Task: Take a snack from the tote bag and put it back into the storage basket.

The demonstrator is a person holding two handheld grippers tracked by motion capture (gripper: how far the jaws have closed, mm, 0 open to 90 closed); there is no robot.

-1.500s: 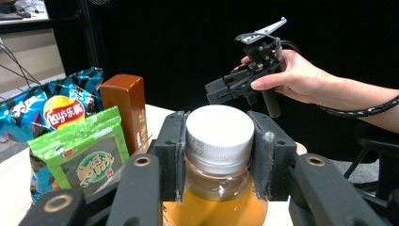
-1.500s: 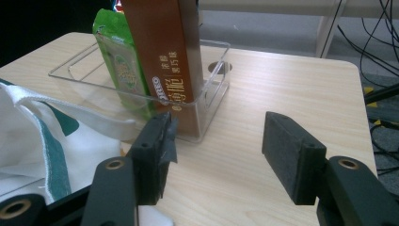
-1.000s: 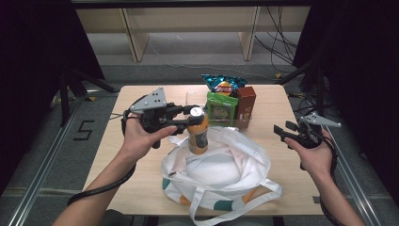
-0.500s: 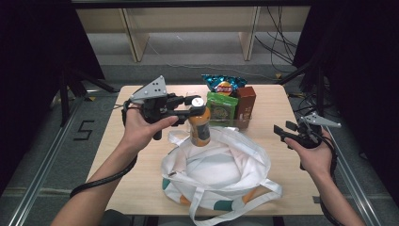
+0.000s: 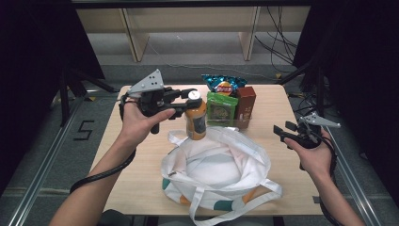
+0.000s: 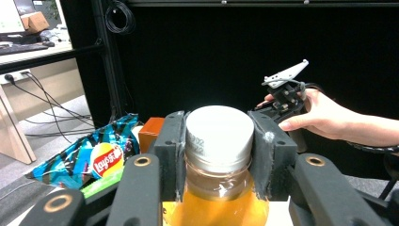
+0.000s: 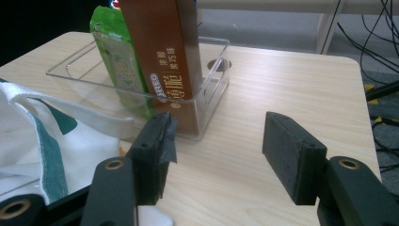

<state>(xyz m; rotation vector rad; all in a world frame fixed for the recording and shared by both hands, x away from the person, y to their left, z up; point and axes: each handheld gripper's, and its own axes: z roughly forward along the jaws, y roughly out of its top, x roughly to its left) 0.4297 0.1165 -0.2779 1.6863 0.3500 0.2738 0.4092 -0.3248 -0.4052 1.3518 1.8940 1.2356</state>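
Two jaws of left gripper (image 6: 219,155) clenched on neck and white cap of orange bottle (image 5: 195,117), pads (image 6: 170,146) pressed against both sides of cap. Bottle upright, held by the top, base above the far rim of white tote bag (image 5: 219,167) in high view; contact between base and bag not resolvable. Bag directly below and nearer than the clenched jaws, mouth open, handles trailing toward near edge of surface (image 5: 136,155). Beyond the jaws in left gripper view: blue chip bag (image 6: 89,157) to the left, corner of brown carton (image 6: 151,132) just behind the left pad. Farther off past the right pad, right gripper (image 6: 282,101) in the other hand.

Right gripper (image 7: 216,146) jaws released, wide gap, bare wood of surface (image 7: 282,84) between them. Ahead and left of these jaws: clear plastic tray (image 7: 211,94) holding brown carton (image 7: 164,56) upright and green packet (image 7: 120,61) leaning beside it. Left jaw tip near the tray's front corner, apart from it. Edge of white tote bag (image 7: 33,141) at left of left jaw.
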